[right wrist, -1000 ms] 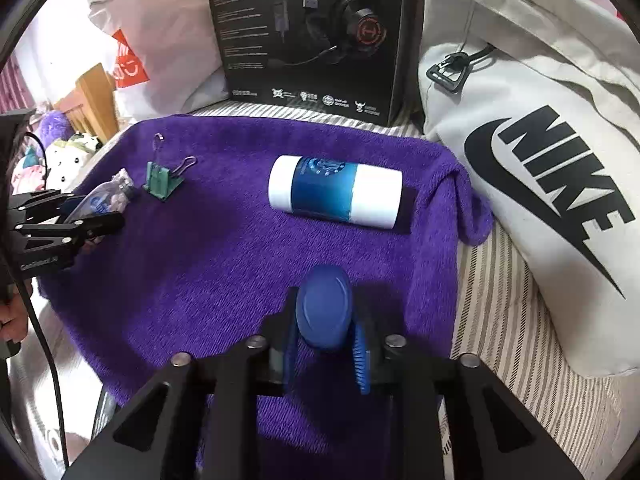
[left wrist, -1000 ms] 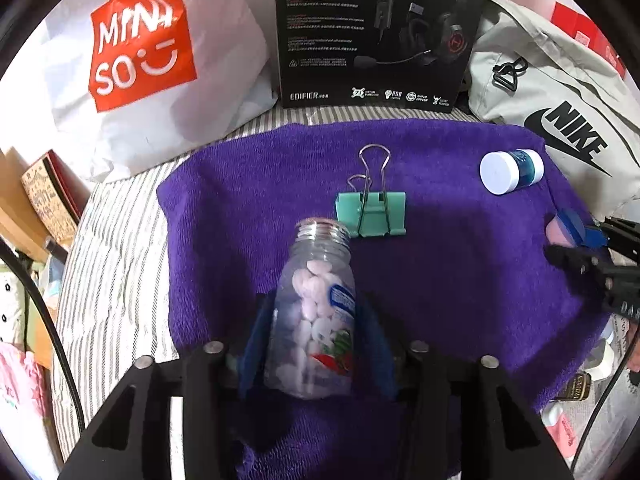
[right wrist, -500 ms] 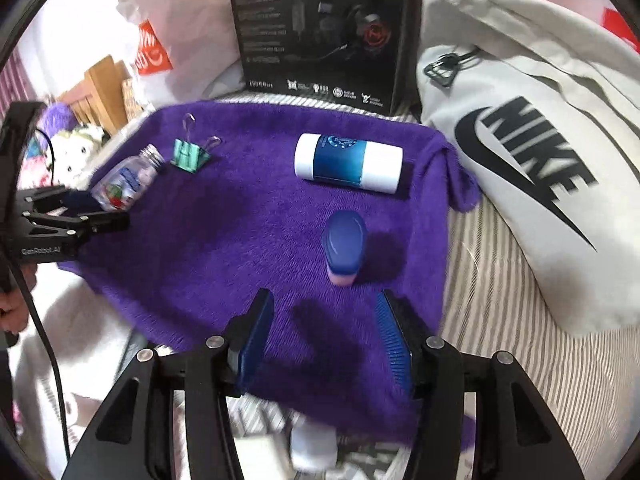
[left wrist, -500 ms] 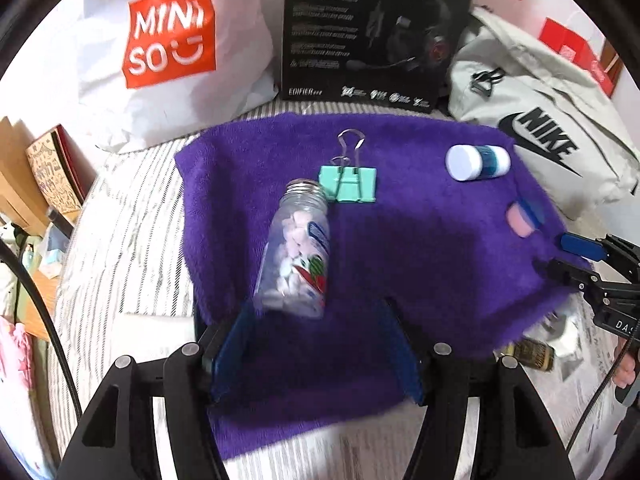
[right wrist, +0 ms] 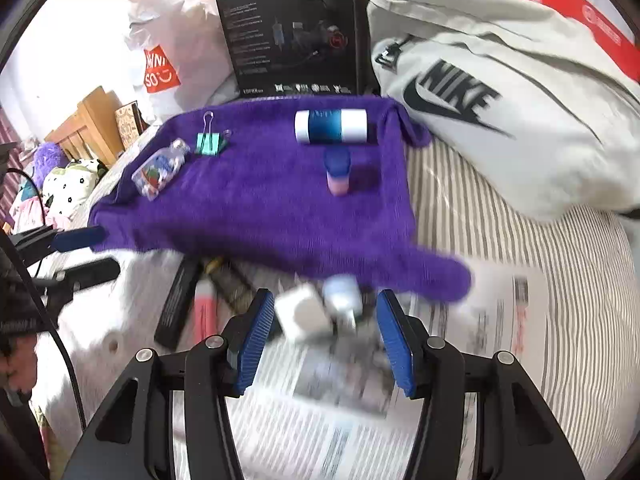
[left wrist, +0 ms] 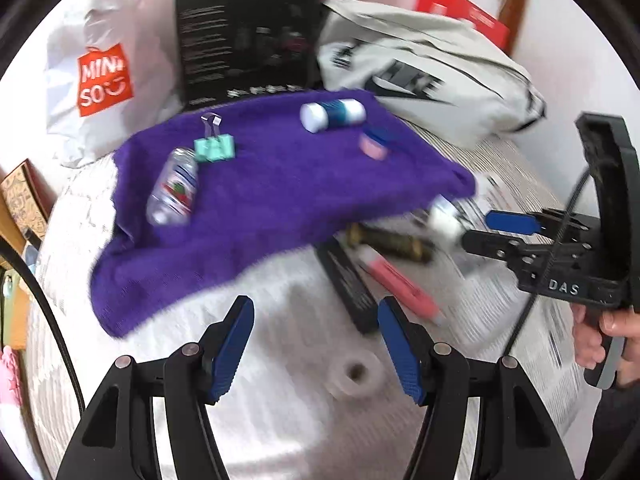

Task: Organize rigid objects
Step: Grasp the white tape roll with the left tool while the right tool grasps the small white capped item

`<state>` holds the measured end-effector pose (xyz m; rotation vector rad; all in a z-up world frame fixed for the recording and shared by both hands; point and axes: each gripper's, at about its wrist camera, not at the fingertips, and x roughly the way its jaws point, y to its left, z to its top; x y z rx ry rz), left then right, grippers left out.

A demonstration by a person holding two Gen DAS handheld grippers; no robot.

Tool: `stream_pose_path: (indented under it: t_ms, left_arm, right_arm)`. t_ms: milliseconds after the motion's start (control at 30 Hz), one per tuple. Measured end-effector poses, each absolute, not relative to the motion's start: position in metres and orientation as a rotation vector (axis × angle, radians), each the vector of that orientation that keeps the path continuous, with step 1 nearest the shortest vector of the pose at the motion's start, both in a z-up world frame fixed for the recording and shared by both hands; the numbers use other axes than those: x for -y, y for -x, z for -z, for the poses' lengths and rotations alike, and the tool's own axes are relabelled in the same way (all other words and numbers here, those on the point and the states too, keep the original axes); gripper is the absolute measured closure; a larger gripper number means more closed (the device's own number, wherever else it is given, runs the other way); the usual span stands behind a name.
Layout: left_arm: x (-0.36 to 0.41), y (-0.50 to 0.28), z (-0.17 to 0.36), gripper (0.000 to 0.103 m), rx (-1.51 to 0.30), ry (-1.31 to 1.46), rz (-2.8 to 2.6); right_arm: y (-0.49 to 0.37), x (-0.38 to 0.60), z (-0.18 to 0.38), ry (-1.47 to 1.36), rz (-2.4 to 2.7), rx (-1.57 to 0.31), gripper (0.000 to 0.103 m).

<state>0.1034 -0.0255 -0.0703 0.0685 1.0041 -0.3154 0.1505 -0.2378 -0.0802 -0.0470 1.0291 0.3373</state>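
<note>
A purple towel [left wrist: 280,184] [right wrist: 260,208] lies on the striped bed. On it lie a clear pill bottle [left wrist: 174,188] [right wrist: 160,168], a green binder clip [left wrist: 214,146] [right wrist: 210,142], a white-and-blue tube [left wrist: 332,116] [right wrist: 331,126] and a small blue-capped pink container [left wrist: 374,144] [right wrist: 338,172]. My left gripper [left wrist: 316,344] is open and empty, pulled back over the white sheet. My right gripper [right wrist: 326,340] is open, with a white block [right wrist: 302,316] and a small white bottle [right wrist: 344,294] lying between its fingers, untouched.
In front of the towel lie a black bar [left wrist: 348,280] [right wrist: 178,296], a pink pen-like tube [left wrist: 396,284] [right wrist: 204,312], a brass-coloured tube [left wrist: 392,240] and a tape roll [left wrist: 354,372]. A headset box [right wrist: 292,28], a Nike bag [right wrist: 500,100] and a Miniso bag [left wrist: 104,80] stand behind.
Both grippers have opened, let go of the pill bottle and the blue-capped container on the towel, and drawn back toward the near side of the bed.
</note>
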Motion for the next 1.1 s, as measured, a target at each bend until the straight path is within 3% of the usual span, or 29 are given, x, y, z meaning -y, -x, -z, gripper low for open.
stream_pose_path:
  t_ms: [167,467,1100]
  left_arm:
    - [0.033,-0.088,0.087,0.041,-1.021,-0.090,0.329]
    - [0.037,-0.087,0.108,0.076,-1.058,-0.110,0.348]
    - [-0.003,-0.087,0.105,0.076,-1.060,-0.044,0.268]
  right_arm:
    - [-0.122,0.250,0.089,-0.009,-0.320,-1.052,0.049]
    - [-0.095,0.263,0.092,-0.067,-0.309,-1.051,0.049]
    - [-0.153,0.255,0.091,0.005,-0.314,-1.014,0.050]
